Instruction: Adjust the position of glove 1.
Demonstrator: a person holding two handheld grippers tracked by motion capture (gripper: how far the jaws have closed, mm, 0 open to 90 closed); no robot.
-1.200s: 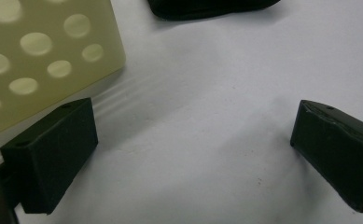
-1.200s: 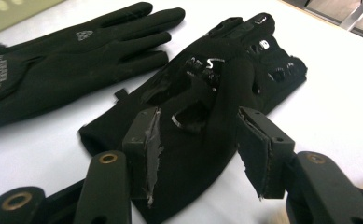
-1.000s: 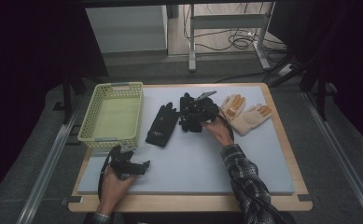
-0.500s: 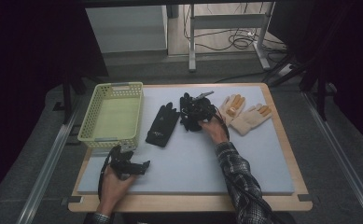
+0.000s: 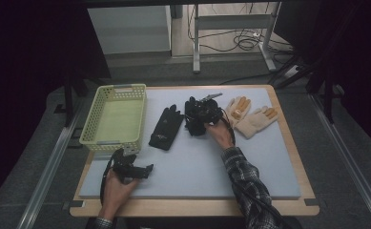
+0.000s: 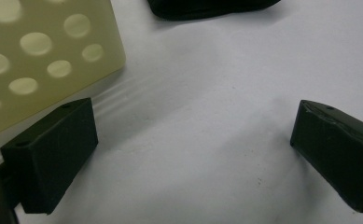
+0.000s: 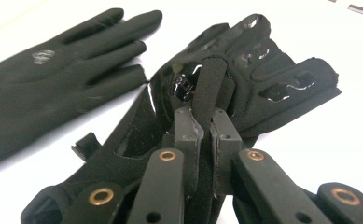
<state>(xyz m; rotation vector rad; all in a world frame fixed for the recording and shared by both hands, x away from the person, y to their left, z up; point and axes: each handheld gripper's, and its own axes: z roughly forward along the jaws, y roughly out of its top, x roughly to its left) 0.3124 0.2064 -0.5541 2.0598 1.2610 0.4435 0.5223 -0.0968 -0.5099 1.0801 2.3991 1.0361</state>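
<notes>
Item, near left: left gripper (image 5: 144,168), held in the person's left hand (image 5: 116,188) and resting low on the mat (image 5: 197,167). Its jaws are wide apart with nothing between them, and it sits where it was a second ago. The left gripper view shows bare mat between the jaws, with a corner of the basket (image 6: 30,60) just beside the left one. Item, mid-table: right gripper (image 7: 202,122), jaws together and clamped on a raised fold of the held glove (image 7: 272,70). This glove is black with glossy patches, and its fingers point away from the camera. The rest of it lies crumpled on the mat under the tool. In the high view the right gripper (image 5: 200,116) is about where it was a second ago, the hand having only edged slightly. The pinch looks set but the lift not yet begun. Item, just left of it: flat glove (image 5: 166,126), plain black, spread out with its fingers toward the far edge, unmoved and clear of the jaws. Item, right of the gripper: tan gloves (image 5: 250,117), a pair lying overlapped and untouched. Item, far left: the basket (image 5: 114,88), pale yellow, with nothing visible inside. Judgement: one glove is secured and none is yet in the basket. The likely next move is to carry the held glove left, over the flat glove. The grip on the thin fold may slip.
</notes>
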